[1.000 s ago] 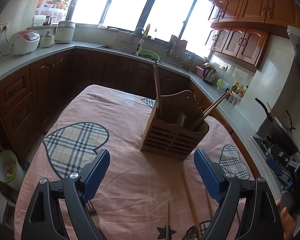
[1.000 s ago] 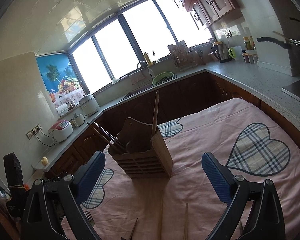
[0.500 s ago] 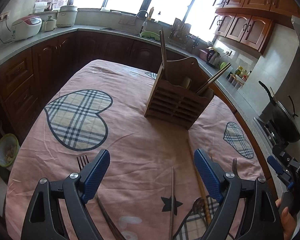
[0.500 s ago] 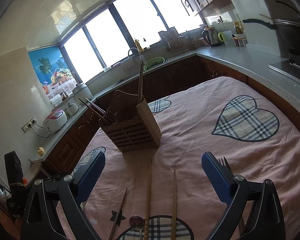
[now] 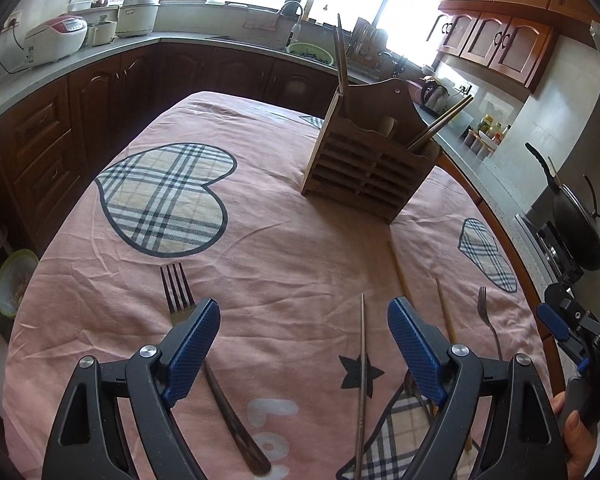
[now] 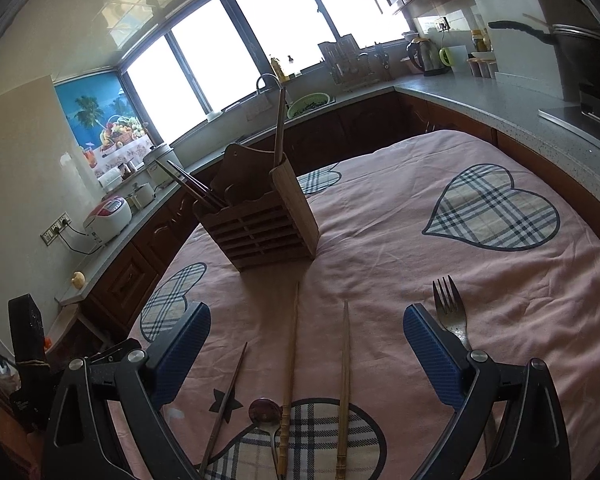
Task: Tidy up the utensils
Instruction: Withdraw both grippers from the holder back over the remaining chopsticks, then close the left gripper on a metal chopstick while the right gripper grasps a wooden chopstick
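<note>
Behind loose chopsticks (image 6: 290,364), wooden holder (image 6: 260,228)

The tablecloth (image 5: 300,248) is matt pink cloth, creased, with printed plaid hearts. On it the utensil holder (image 5: 364,172) is slatted, unvarnished-looking wood. The chopsticks (image 6: 290,364) are pale wood with a dull finish; a darker chopstick (image 5: 362,380) lies nearer the cloth's near edge. The fork (image 6: 450,312) is tarnished metal with a faint shine, and the spoon (image 6: 265,410) is glossy metal. The left gripper (image 5: 304,340) and right gripper (image 6: 306,344) have textured blue pads (image 5: 192,344) on smooth black plastic arms.
</note>
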### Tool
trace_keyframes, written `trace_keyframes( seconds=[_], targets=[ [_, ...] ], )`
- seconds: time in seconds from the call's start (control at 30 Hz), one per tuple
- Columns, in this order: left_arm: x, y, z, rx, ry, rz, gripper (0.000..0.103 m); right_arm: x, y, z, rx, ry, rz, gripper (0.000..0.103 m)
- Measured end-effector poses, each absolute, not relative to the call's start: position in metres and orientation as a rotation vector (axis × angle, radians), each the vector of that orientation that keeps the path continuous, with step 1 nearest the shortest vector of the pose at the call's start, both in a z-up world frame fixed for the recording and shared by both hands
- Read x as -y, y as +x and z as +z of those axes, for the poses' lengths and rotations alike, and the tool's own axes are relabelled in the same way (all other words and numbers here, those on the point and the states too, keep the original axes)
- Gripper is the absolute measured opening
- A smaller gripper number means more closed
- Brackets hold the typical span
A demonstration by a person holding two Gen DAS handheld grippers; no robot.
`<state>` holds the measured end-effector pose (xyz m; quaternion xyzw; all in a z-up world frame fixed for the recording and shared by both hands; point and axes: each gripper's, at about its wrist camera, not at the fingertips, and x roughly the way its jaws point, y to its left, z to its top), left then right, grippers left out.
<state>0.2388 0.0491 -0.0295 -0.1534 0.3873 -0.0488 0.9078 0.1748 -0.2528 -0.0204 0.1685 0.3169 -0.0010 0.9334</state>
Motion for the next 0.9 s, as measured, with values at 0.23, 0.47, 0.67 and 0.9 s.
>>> trace_keyframes(
  seconds=[0.23, 0.47, 0.67, 0.9],
  targets=[
    [-0.044, 0.243, -0.039, -0.831, -0.301, -0.098, 0.085, 0.245, 0.176, -0.034, -0.693, 0.319, 0.007, 0.098],
    [-0.029, 0.256, -0.047, -0.871, -0.25, -0.113, 0.084, 0.243, 0.187, -0.048, -0.743, 0.296, 0.008, 0.097],
    [-0.016, 0.274, -0.053, -0.91, -0.219, -0.142, 0.079, 0.246, 0.198, -0.057, -0.779, 0.271, -0.011, 0.086],
    [0.004, 0.3, -0.061, -0.949, -0.16, -0.192, 0.066, 0.253, 0.217, -0.073, -0.84, 0.254, -0.022, 0.068]
  ],
)
